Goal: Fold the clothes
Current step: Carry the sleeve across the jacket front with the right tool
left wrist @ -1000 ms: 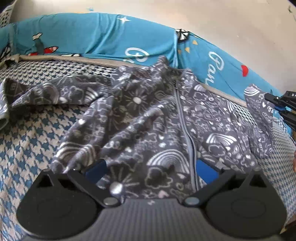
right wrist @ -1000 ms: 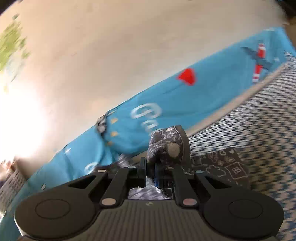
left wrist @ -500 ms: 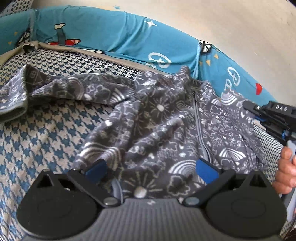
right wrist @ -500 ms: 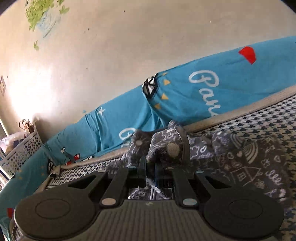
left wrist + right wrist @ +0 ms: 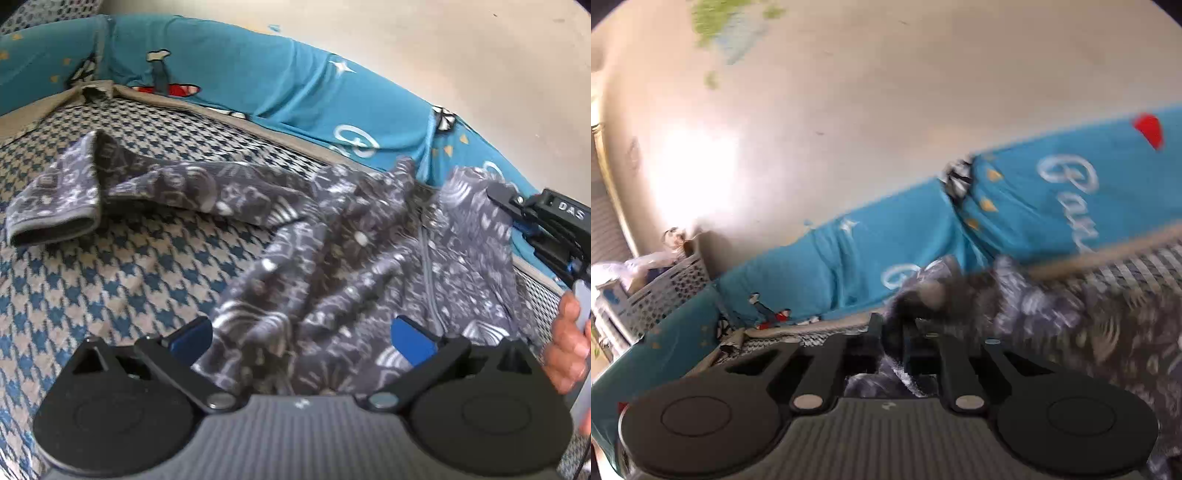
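Observation:
A grey fleece zip jacket (image 5: pixel 351 251) with white doodle print lies spread on the houndstooth bed cover (image 5: pixel 110 280). Its left sleeve (image 5: pixel 155 184) stretches out to the left and ends in a cuff (image 5: pixel 51 221). My left gripper (image 5: pixel 303 338) is open, its blue pads (image 5: pixel 413 339) wide apart over the jacket's near hem. My right gripper (image 5: pixel 513 206) comes in from the right, holding the other sleeve (image 5: pixel 469 192) over the jacket's body. In the right wrist view its jaws (image 5: pixel 892 332) are starting to open, with sleeve cloth (image 5: pixel 934 291) still pinched between them.
A teal printed bumper cushion (image 5: pixel 258 81) runs along the bed's far edge under a cream wall (image 5: pixel 443 44). A white perforated basket (image 5: pixel 665 291) stands at the far left. A person's hand (image 5: pixel 569 343) grips the right tool's handle.
The right gripper has carried the sleeve leftward over the jacket's body and rolled. The left gripper has shifted left, bringing the outstretched sleeve and cuff fully into view.

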Demonstrator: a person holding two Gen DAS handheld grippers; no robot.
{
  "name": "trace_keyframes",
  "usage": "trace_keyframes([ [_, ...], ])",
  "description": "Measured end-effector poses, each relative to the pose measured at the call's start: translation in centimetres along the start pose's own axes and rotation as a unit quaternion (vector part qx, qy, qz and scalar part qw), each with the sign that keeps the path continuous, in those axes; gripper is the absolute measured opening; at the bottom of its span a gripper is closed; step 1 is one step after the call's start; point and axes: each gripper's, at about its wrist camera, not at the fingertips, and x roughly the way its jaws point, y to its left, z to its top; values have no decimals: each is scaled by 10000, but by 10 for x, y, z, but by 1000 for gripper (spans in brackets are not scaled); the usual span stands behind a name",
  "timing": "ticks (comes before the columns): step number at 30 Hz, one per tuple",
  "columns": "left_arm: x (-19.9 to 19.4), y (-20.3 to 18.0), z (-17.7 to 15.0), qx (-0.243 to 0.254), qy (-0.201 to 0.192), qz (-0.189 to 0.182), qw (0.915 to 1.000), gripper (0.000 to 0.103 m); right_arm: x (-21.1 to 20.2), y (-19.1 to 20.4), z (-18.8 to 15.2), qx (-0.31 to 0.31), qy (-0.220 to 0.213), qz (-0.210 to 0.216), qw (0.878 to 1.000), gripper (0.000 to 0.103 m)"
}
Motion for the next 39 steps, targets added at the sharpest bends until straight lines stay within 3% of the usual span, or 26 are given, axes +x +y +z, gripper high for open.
trace_keyframes([
  [1,1,1,0,-17,10,27,10000,103,5,4,-5,-106,195,94,9997,44],
  [3,2,3,0,-8,34,47,10000,103,18,11,-15,-276,767,151,9966,44],
  [9,1,9,1,-52,34,59,10000,103,23,9,-35,-444,1274,149,9907,44],
  [12,0,11,1,-123,50,38,9999,103,22,2,-41,-449,1375,-74,9895,44],
  [16,0,9,0,-153,59,-2,9999,103,21,3,-49,-899,1330,-309,9865,44],
  [24,3,7,-1,-143,109,30,9998,103,38,25,-65,-1671,1441,-186,9752,45],
  [27,4,9,-1,-169,121,57,9998,103,45,34,-77,-2108,1405,-373,9667,45],
  [30,5,10,-2,-160,145,84,9997,103,51,37,-84,-2258,1391,-552,9626,27],
  [32,6,11,-2,-174,154,104,9997,103,52,39,-82,-2275,1254,-625,9636,9],
  [36,6,13,-1,-232,142,122,9996,103,46,45,-71,-2124,964,-566,9708,2],
  [39,5,13,-1,-230,121,136,9996,103,41,50,-64,-1776,985,-34,9792,2],
])
